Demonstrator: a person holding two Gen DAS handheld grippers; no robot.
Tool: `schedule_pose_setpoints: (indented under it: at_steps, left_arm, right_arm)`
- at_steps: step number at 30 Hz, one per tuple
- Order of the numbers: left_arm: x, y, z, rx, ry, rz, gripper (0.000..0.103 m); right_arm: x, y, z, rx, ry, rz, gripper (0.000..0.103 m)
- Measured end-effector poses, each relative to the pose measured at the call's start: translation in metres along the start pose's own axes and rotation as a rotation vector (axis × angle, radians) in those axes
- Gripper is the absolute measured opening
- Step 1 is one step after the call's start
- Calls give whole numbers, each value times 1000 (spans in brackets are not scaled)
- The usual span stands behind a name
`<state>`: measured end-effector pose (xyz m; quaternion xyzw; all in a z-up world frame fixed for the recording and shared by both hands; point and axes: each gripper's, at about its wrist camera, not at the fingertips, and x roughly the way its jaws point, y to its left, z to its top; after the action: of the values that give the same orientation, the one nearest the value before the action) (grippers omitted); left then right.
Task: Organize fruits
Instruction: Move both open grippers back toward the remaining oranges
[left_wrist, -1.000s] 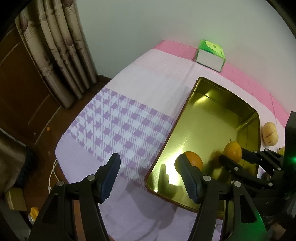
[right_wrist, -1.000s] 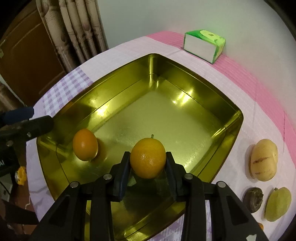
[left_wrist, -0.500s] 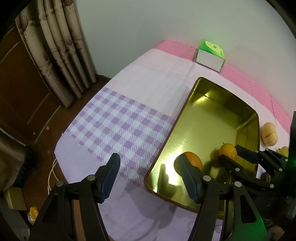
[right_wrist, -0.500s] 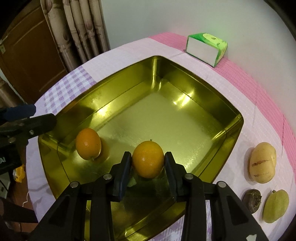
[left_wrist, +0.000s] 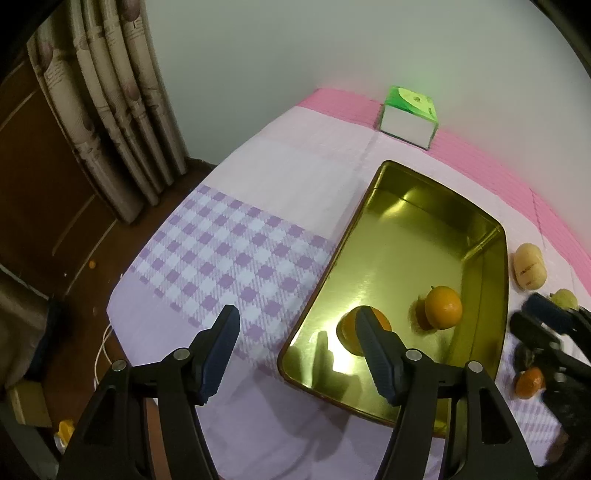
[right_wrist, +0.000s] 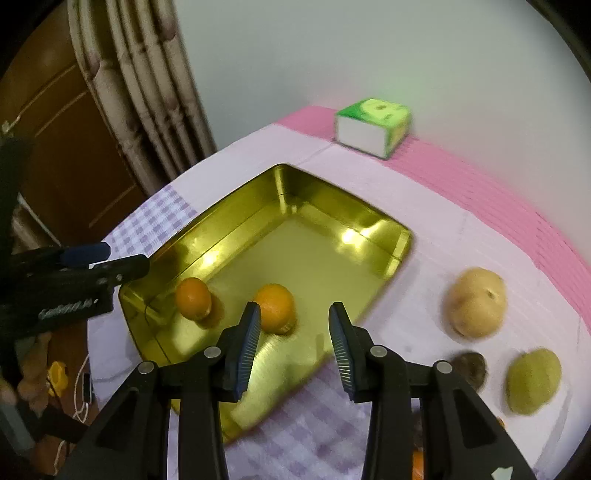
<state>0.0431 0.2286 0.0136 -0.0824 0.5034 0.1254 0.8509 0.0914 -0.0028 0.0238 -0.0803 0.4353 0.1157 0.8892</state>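
A gold metal tray (right_wrist: 391, 258) (left_wrist: 480, 247) lies on the checked tablecloth. Two oranges sit in its near end: one (right_wrist: 275, 308) (left_wrist: 443, 307) just beyond my right gripper, the other (right_wrist: 193, 297) (left_wrist: 347, 328) to its left. My right gripper (right_wrist: 293, 349) is open and empty above the tray's near right edge. My left gripper (left_wrist: 299, 350) is open and empty over the cloth by the tray's left rim. On the cloth right of the tray lie a pale yellow fruit (right_wrist: 476, 302) (left_wrist: 530, 266), a green fruit (right_wrist: 533, 380), a dark brown fruit (right_wrist: 470, 367) and another orange (left_wrist: 530, 382).
A green and white tissue box (right_wrist: 373, 127) (left_wrist: 408, 118) stands at the back by the wall. Curtains (left_wrist: 110, 110) and a wooden door are at the left, past the table's edge. The floor lies below the near left edge.
My right gripper has opened and let go of the orange, which now sits in the tray. It has drawn back and to the right. My left gripper has hardly moved.
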Motion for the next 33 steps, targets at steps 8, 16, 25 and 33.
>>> schedule_pose_setpoints:
  at_steps: [8,16,25,33]
  left_arm:
    - [-3,-7,-2,29,-7,-5,66]
    - [-9,-22,-7,86,-23,-19,69]
    - [-21,-55,-18,207,-53,-79,70]
    - [-34,-95,-35,335,-63,-143,70]
  right_arm:
    - [-53,-70,-49,117,6,-108,36]
    - [-76,-123,-109,257,61,-175,36]
    - [-57,-122,-128,274,95,-130,36]
    - [-39,-122,-127,264,112,-127,37]
